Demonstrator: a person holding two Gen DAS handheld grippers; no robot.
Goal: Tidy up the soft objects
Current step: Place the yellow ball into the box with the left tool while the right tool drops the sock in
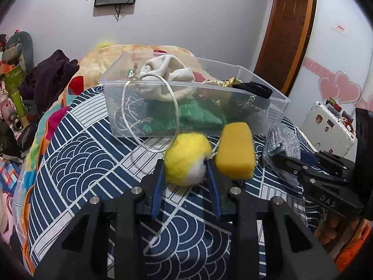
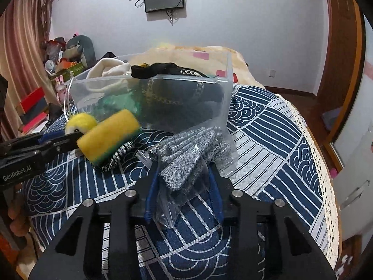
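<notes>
My left gripper [image 1: 185, 170] is shut on a fuzzy yellow and white ball [image 1: 186, 157] with a silver cord loop [image 1: 160, 107], just in front of the clear plastic bin [image 1: 275, 93]. A yellow sponge [image 1: 235, 149] lies right of the ball, touching it. The bin holds a cream cloth [image 1: 167, 72], green knit [image 1: 193, 114] and dark items. My right gripper [image 2: 184, 179] is shut on a grey knit item in a clear bag [image 2: 186, 161], beside the bin [image 2: 223, 86]. The sponge [image 2: 109, 135] and ball [image 2: 81, 121] show at its left.
Everything rests on a navy and white patterned bed cover [image 1: 77, 154]. Dark clothes [image 1: 51, 74] and clutter lie at the left. A white suitcase [image 1: 326, 126] stands at the right, by a wooden door [image 1: 289, 30]. The bed edge has lace trim [image 2: 324, 177].
</notes>
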